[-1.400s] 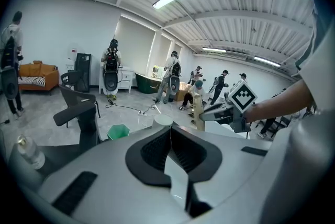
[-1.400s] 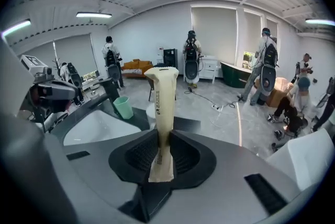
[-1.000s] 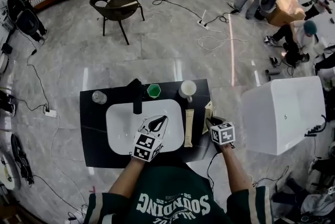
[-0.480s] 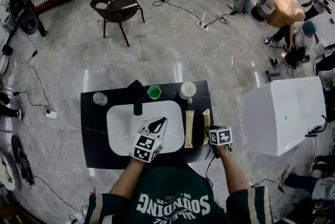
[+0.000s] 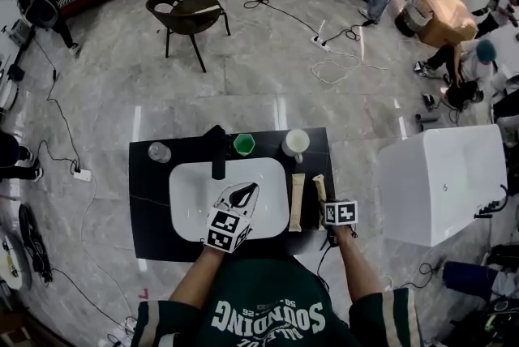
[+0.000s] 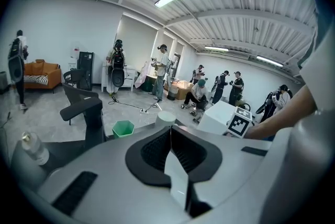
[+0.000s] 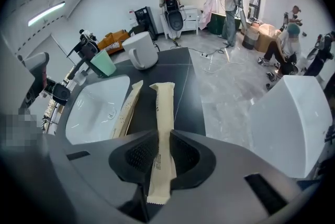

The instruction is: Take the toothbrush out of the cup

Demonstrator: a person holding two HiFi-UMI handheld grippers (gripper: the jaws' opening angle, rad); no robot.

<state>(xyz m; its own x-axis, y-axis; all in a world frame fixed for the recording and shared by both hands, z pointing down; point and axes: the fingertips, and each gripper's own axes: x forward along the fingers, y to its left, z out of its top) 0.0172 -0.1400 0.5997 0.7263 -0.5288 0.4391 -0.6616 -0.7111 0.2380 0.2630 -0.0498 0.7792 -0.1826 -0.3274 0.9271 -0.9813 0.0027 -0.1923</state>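
The wrapped toothbrush (image 7: 161, 123) is clear of the white mug (image 7: 141, 50) and pinched near its near end by the right hand-held gripper (image 7: 162, 154), whose jaws press on the paper sleeve. Its long axis runs straight away from that gripper toward the mug, parallel to and just right of a second wrapped toothbrush (image 7: 127, 109) lying on the black worktop (image 7: 186, 92) beside the basin (image 7: 97, 108); whether its far tip rests on the worktop cannot be told. The left hand-held gripper (image 6: 170, 136) is pressed together and empty over the basin, farther away, so set-down would likely fall to the right hand.
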